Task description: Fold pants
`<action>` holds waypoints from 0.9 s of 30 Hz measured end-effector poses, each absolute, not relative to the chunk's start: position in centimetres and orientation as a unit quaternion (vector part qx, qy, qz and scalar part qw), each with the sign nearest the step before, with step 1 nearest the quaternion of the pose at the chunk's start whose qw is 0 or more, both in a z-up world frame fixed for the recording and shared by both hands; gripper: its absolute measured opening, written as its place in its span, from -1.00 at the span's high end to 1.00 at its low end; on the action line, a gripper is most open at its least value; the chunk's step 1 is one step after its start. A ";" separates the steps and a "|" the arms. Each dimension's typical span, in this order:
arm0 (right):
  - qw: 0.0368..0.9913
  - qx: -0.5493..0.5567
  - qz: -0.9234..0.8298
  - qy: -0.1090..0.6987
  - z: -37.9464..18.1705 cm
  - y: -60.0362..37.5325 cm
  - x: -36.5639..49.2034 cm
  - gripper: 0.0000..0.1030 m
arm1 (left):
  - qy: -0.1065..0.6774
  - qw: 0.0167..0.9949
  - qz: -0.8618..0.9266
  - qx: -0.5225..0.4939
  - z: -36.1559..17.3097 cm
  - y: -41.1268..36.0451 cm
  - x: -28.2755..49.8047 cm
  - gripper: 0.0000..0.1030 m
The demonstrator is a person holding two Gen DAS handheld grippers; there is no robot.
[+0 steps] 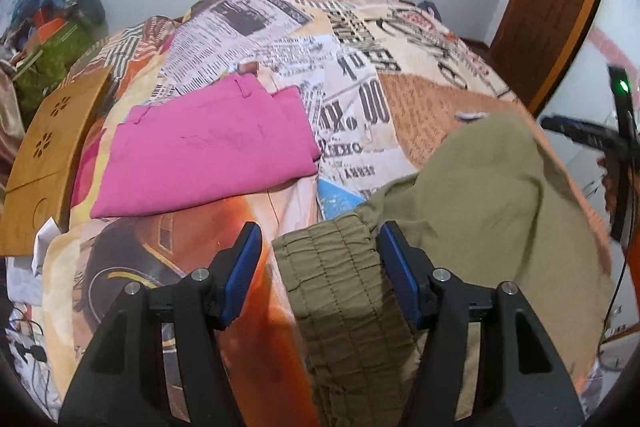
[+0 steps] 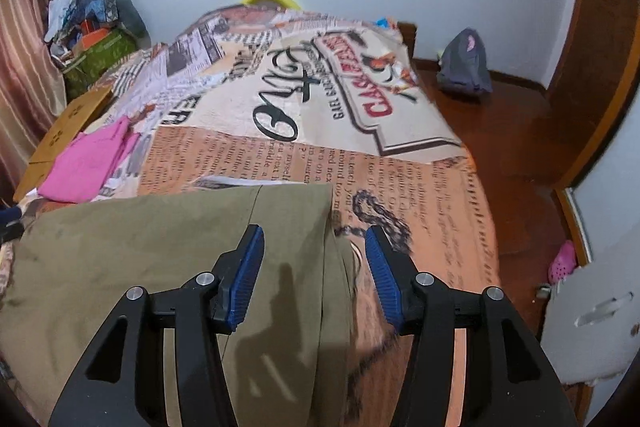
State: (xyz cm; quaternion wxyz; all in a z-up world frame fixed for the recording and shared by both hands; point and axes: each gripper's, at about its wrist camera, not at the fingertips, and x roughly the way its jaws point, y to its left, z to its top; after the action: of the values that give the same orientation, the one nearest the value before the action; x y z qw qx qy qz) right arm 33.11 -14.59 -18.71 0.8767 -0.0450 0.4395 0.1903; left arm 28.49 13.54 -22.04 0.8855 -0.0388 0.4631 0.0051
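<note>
Olive pants (image 1: pixel 480 195) lie spread on the bed's near right part, their gathered elastic waistband (image 1: pixel 336 279) running toward me. My left gripper (image 1: pixel 319 231) stands open over that waistband, which lies between the blue pads without being squeezed; a gap shows on the left side. In the right wrist view the olive pants (image 2: pixel 140 259) fill the lower left. My right gripper (image 2: pixel 314 231) is open above their right edge, one pad over the cloth and the other over the bedcover. Folded pink pants (image 1: pixel 204 151) rest further back on the left.
The bed carries a newspaper-print cover (image 1: pixel 360 67). A wooden board (image 1: pixel 44 155) leans at its left side, with a pile of bags (image 1: pixel 56 27) behind. To the right lie a wood floor (image 2: pixel 500 131), a grey bag (image 2: pixel 466 63), a pink shoe (image 2: pixel 562 261) and a brown door (image 1: pixel 552 7).
</note>
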 end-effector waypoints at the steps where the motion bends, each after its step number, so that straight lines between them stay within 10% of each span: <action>1: 0.872 -0.046 0.193 0.447 -19.3 -14.4 33.8 0.05 | 0.466 0.884 0.004 -0.036 -22.4 13.5 28.6 -0.19; 5: 0.847 -0.037 0.216 0.485 -21.9 -13.7 36.2 0.06 | 0.468 0.883 0.004 -0.026 -23.0 13.4 28.8 -0.19; 7: 0.843 -0.037 0.227 0.487 -22.4 -13.5 36.6 0.61 | 0.471 0.882 0.004 -0.027 -23.3 13.4 28.9 -0.19; 10: 0.848 -0.055 0.228 0.476 -22.5 -13.1 36.2 0.82 | 0.476 0.879 0.005 -0.036 -23.8 13.5 29.1 -0.21; 27: 0.863 -0.188 0.132 0.449 -20.8 -10.9 35.9 0.77 | 0.471 0.881 0.046 -0.016 -22.9 13.3 28.5 -0.22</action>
State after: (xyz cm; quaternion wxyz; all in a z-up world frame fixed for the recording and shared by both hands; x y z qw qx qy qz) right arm 35.88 -10.85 -20.82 0.8634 -0.1881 0.4491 0.1318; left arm 28.48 13.34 -22.91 0.8807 -0.0159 0.4712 0.0461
